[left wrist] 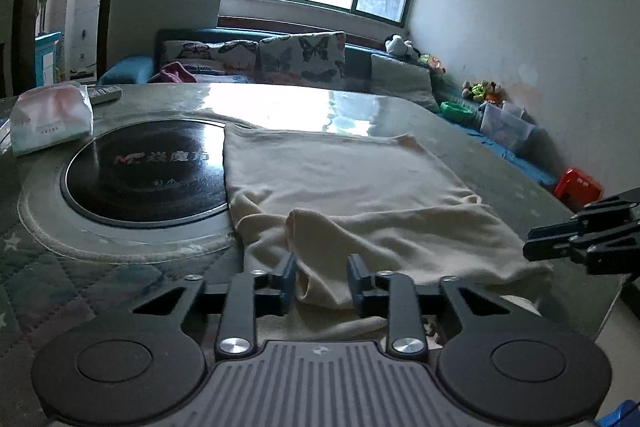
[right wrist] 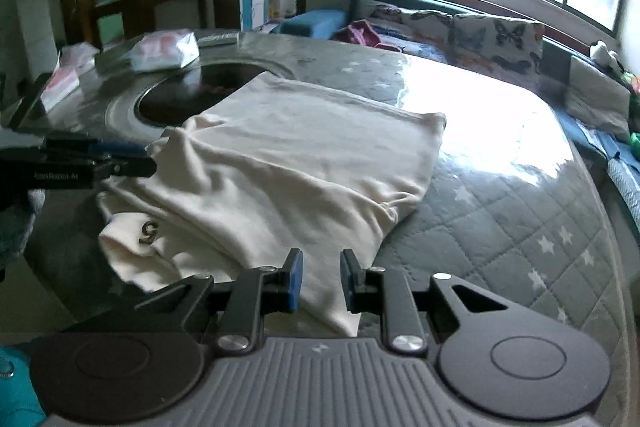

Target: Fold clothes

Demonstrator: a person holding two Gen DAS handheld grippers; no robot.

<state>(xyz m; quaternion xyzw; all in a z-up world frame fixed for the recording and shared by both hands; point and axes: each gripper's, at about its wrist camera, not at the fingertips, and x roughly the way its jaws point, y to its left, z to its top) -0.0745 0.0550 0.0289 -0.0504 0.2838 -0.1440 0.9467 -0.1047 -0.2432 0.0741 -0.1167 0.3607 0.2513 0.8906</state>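
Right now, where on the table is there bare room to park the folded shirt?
Best: the quilted table cover right of the cream shirt, toward the sofa. Also the glossy strip beyond the shirt. Crowded: left side, with the round cooktop and tissue pack.

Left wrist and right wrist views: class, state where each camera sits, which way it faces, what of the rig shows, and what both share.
Left wrist: sits behind the left tool, faces the window across the cream garment; the right tool shows at right.
Right wrist: sits behind the right tool, faces across the table toward the sofa; the left tool shows at left.
Shared: garment, round cooktop, tissue pack.
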